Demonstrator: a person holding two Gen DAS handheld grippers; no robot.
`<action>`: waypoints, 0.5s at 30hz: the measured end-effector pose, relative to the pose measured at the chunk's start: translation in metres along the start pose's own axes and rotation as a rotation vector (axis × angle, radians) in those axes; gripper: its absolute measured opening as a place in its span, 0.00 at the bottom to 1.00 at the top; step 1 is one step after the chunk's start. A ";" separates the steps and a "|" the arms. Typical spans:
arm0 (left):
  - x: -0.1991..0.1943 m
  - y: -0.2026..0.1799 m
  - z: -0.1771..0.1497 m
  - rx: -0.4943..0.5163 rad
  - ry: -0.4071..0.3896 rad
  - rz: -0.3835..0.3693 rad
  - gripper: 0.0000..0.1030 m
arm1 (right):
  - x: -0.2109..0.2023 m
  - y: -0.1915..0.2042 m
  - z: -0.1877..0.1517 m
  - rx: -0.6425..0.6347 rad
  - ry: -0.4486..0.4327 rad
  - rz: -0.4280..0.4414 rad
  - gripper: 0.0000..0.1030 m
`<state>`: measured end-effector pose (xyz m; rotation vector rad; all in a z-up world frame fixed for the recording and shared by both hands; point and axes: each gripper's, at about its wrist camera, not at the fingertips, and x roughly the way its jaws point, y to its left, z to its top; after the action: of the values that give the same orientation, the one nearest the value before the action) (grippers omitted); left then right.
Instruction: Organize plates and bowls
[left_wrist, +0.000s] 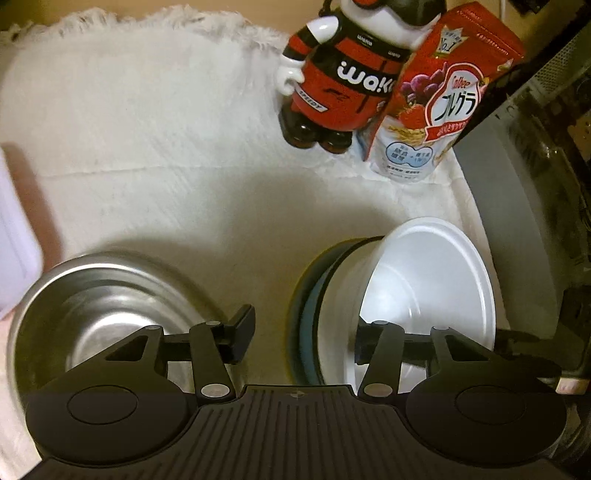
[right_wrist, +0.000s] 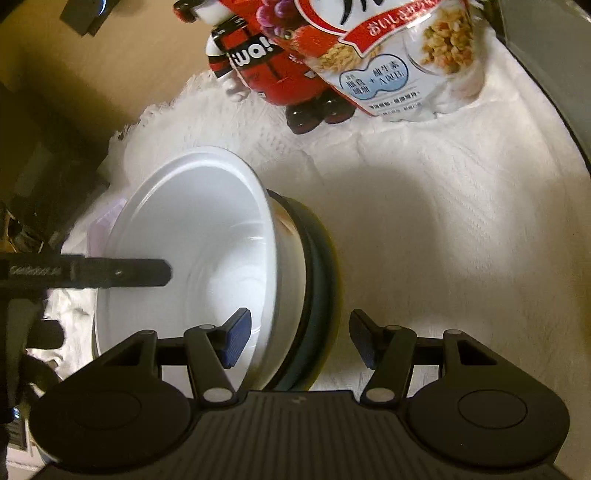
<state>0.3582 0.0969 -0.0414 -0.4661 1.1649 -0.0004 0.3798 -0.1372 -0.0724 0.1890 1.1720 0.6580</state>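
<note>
Left wrist view, claw: the left gripper (left_wrist: 299, 334) has its jaws spread wide with nothing pinched; one finger hangs over the steel bowl (left_wrist: 107, 314), the other in front of the white bowl (left_wrist: 424, 288).
Left wrist view, dishes: the steel bowl sits alone on the white cloth (left_wrist: 166, 147), near the white bowl but apart from it. The white bowl is tipped on its side, leaning on a dark blue plate (left_wrist: 308, 306) that stands on edge behind it.
Left wrist view, progress: I judge the white bowl and plate already grouped, the steel bowl not yet joined to them, so the sorting looks about midway.
Right wrist view, claw: the right gripper (right_wrist: 299, 341) straddles the rim of the white bowl (right_wrist: 207, 236) and the dark plate (right_wrist: 317, 258); whether the pads press I cannot tell.
Right wrist view, extra: only here does a finger of the other claw show, reaching over the white bowl's mouth, and a lilac item under the bowl's far edge.
Left wrist view, extra: only this one shows the steel bowl.
Both views, background: a red toy figure (left_wrist: 343, 85) and a cereal bag (left_wrist: 436, 107) stand at the cloth's far side.
</note>
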 end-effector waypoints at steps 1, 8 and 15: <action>0.002 -0.002 0.001 0.000 0.006 -0.007 0.52 | 0.001 -0.001 0.000 0.011 0.006 0.006 0.58; 0.011 -0.019 -0.004 0.051 0.032 -0.004 0.57 | 0.021 -0.003 -0.001 0.095 0.072 0.086 0.60; 0.017 -0.014 -0.015 -0.080 0.080 -0.043 0.65 | 0.021 0.002 -0.004 0.083 0.068 0.087 0.63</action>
<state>0.3555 0.0747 -0.0561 -0.5658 1.2362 -0.0093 0.3806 -0.1246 -0.0893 0.2911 1.2625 0.6968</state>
